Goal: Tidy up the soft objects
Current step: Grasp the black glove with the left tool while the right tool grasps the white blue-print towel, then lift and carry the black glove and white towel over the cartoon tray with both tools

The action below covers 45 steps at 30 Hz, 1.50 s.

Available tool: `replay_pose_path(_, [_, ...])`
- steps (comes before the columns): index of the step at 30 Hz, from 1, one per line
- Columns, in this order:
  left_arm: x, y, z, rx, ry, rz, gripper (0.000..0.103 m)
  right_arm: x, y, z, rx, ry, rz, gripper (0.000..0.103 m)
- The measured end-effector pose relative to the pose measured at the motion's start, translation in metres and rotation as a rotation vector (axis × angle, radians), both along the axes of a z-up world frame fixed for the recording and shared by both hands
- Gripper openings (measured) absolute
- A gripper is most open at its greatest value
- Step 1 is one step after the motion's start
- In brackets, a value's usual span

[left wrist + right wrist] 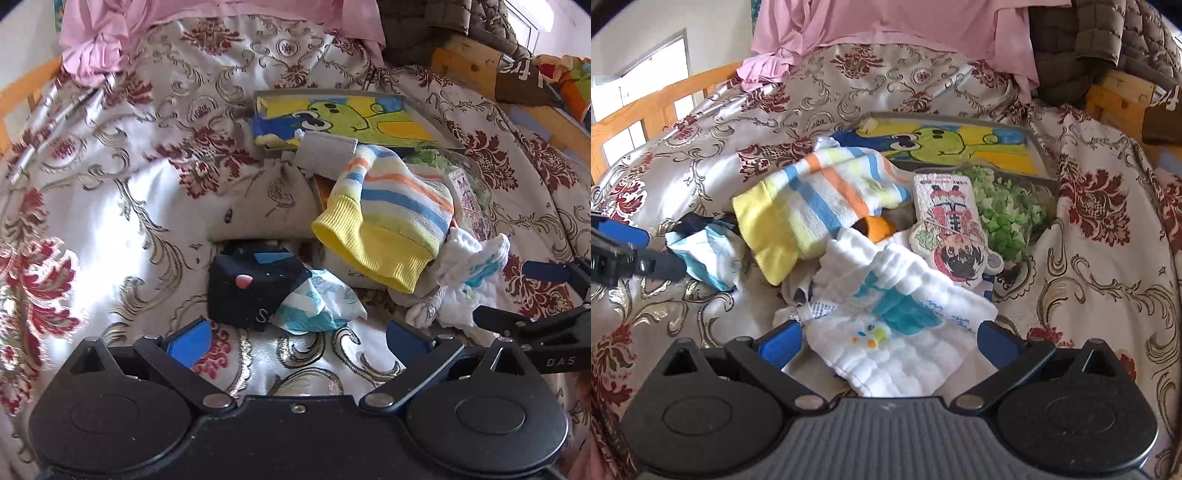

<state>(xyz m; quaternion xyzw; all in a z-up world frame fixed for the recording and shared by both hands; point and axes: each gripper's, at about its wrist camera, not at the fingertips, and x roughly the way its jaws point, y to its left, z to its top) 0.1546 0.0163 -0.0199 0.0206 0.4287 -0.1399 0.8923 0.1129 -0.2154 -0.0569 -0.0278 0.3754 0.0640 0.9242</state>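
Surface: floral bedspread (1108, 258) | right gripper (890, 338) spread wide around white muslin cloth (897, 325), unclamped | left gripper (299, 338) wide, empty | cloth light, limp; pinch a bunched fold.

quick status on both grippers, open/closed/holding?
Left gripper: open, empty, above the crumpled blue-white wrapper.
Right gripper: open, holding nothing, jaws either side of the white muslin cloth.
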Motion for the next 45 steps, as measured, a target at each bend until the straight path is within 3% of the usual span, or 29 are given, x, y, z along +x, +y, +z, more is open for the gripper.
replay_pose_path(8, [0.01, 0.022, 0.008, -0.119, -0.063, 0.139, 0.101, 0.01, -0.008, -0.003, 0.032, -0.007, -0.054, 0.103])
replay_pose_path(12, [0.031, 0.031, -0.004, -0.164, 0.017, 0.202, 0.093, 0.019, -0.006, -0.004, 0.043, -0.035, -0.047, 0.103])
replay_pose_path(18, [0.04, 0.049, -0.017, -0.29, 0.09, 0.271, 0.066, 0.019, 0.01, -0.004, -0.029, -0.084, 0.013, 0.103])
replay_pose_path(20, [0.039, 0.053, -0.017, -0.333, 0.086, 0.282, 0.047, 0.017, 0.016, -0.006, -0.068, -0.092, 0.026, 0.102])
replay_pose_path(21, [0.038, 0.054, -0.017, -0.346, 0.084, 0.281, 0.044, 0.017, 0.018, -0.008, -0.083, -0.093, 0.032, 0.102])
replay_pose_path(27, [0.033, 0.045, -0.014, -0.331, 0.058, 0.231, 0.03, 0.015, 0.02, -0.009, -0.095, -0.083, 0.037, 0.078])
replay_pose_path(34, [0.021, 0.03, -0.002, -0.253, -0.028, 0.141, 0.027, 0.012, 0.021, -0.005, -0.109, -0.077, 0.048, 0.033])
replay_pose_path(35, [0.019, 0.025, 0.0, -0.227, -0.048, 0.115, 0.021, 0.011, 0.022, -0.004, -0.114, -0.077, 0.053, 0.028])
replay_pose_path(39, [0.006, 0.007, 0.008, -0.133, -0.126, 0.019, 0.019, 0.006, 0.026, 0.0, -0.112, -0.082, 0.074, 0.018])
replay_pose_path(45, [-0.011, -0.009, 0.016, -0.088, -0.19, -0.092, 0.018, -0.002, 0.026, 0.01, -0.076, -0.097, 0.091, 0.012])
